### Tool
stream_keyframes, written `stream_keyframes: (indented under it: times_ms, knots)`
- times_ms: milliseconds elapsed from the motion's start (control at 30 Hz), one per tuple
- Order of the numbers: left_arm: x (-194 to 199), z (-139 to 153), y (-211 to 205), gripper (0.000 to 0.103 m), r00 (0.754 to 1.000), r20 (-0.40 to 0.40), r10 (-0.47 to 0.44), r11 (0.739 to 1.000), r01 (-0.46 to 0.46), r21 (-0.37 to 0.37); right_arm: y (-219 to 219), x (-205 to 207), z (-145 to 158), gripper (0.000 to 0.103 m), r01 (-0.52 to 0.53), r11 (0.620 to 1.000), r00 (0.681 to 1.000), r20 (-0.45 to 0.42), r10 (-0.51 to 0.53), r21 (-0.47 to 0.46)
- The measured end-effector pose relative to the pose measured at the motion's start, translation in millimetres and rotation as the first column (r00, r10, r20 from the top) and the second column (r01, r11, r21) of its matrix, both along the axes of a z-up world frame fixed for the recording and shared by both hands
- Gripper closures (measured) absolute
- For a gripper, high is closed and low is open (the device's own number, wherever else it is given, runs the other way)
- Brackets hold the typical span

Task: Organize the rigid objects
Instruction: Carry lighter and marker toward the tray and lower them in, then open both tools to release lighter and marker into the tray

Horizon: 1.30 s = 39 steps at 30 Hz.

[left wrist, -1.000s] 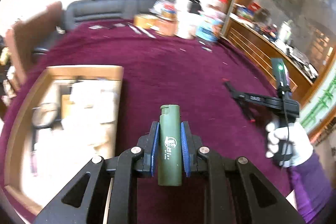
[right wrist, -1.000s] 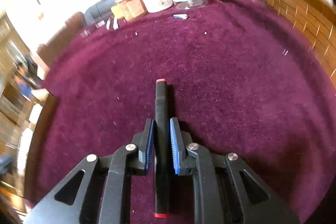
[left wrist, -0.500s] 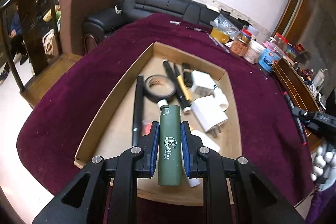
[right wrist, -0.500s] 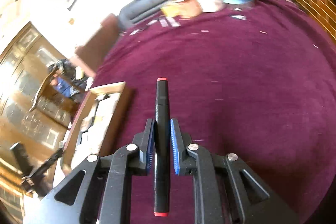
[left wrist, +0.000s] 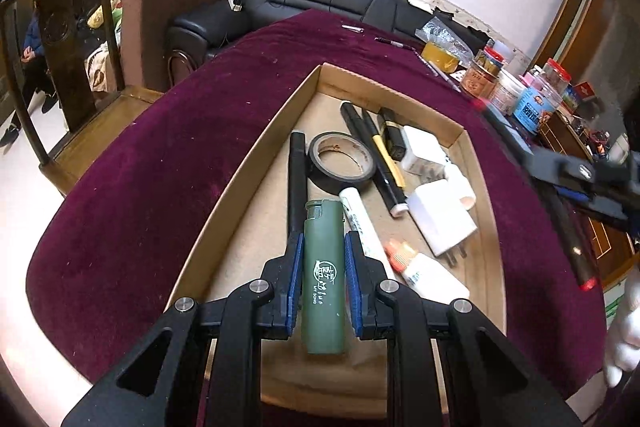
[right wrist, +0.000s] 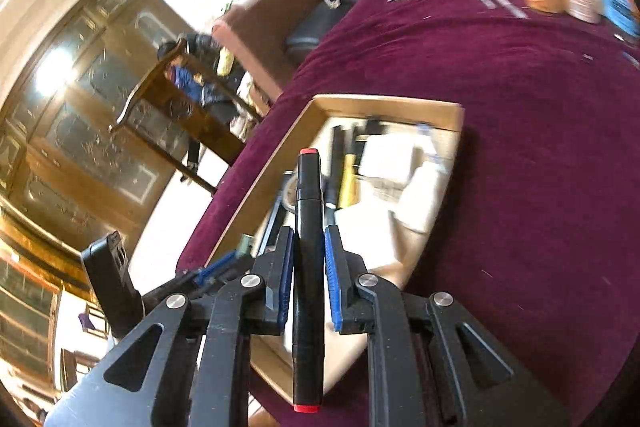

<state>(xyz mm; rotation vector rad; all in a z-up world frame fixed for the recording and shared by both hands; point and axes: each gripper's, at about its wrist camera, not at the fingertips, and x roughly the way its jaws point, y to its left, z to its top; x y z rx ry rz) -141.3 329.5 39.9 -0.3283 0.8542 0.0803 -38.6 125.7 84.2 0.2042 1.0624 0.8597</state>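
Two tools over the cardboard tray [left wrist: 256, 163]: left tool [left wrist: 323, 267] around green lighter [left wrist: 323, 279].

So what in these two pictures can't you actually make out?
- Left view: the lighter hides the tray floor below it; the marker at right is motion-blurred.
- Right view: tray contents are smeared by blur; the marker and fingers cover the tape.
- Jar labels: too small to read.

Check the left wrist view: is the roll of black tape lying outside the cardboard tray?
No. The roll of black tape lies flat inside the cardboard tray, among pens and chargers.
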Motion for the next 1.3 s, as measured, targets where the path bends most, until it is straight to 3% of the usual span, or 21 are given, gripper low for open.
stream_keyframes:
  times_ms: [333,600,700,767,933,1033,1133,1167,1233,1300]
  knots:
    - [14,-17,17,0.086,1.000,-0.012,0.002,0.998,-0.003,-0.055,100,79,-49,0.090,0.050,0.992,0.991,-0.121,-0.064,-0.112]
    - [12,-18,20,0.084,1.000,-0.009,0.000,0.996,-0.001,-0.092,120,110,-73,0.088,0.112,0.988,0.969,-0.207,-0.132,-0.106]
    - [13,-16,17,0.076,1.000,-0.009,-0.014,0.995,0.013,-0.104,115,106,-65,0.087,0.113,0.986,0.980,-0.147,-0.132,-0.125]
    - [12,-12,9,0.064,1.000,-0.013,-0.022,0.995,0.021,-0.097,108,102,-55,0.087,0.126,0.982,0.987,-0.081,-0.139,-0.143]
    - [-1,8,-7,0.056,0.999,0.041,0.003,1.000,-0.003,-0.009,65,80,-28,0.087,0.141,0.984,0.990,0.016,-0.140,-0.106]
    - [-13,23,-18,0.044,0.996,0.083,0.031,0.998,-0.035,0.047,32,56,-13,0.087,0.153,0.985,0.985,0.089,-0.145,-0.083]
    - [-23,37,-31,0.037,0.989,0.130,0.076,0.988,-0.092,0.125,-11,28,-3,0.071,0.191,0.981,0.972,0.149,-0.182,-0.043]
    - [-25,40,-34,0.037,0.986,0.139,0.089,0.983,-0.109,0.148,-25,18,-1,0.060,0.210,0.977,0.965,0.168,-0.202,-0.032]
    - [-31,47,-45,0.036,0.980,0.165,0.116,0.966,-0.150,0.212,-49,0,-1,0.053,0.246,0.969,0.949,0.211,-0.236,-0.020]
    - [-32,50,-52,0.024,0.975,0.181,0.129,0.953,-0.172,0.251,-65,-13,-3,0.053,0.267,0.963,0.938,0.238,-0.252,-0.029]
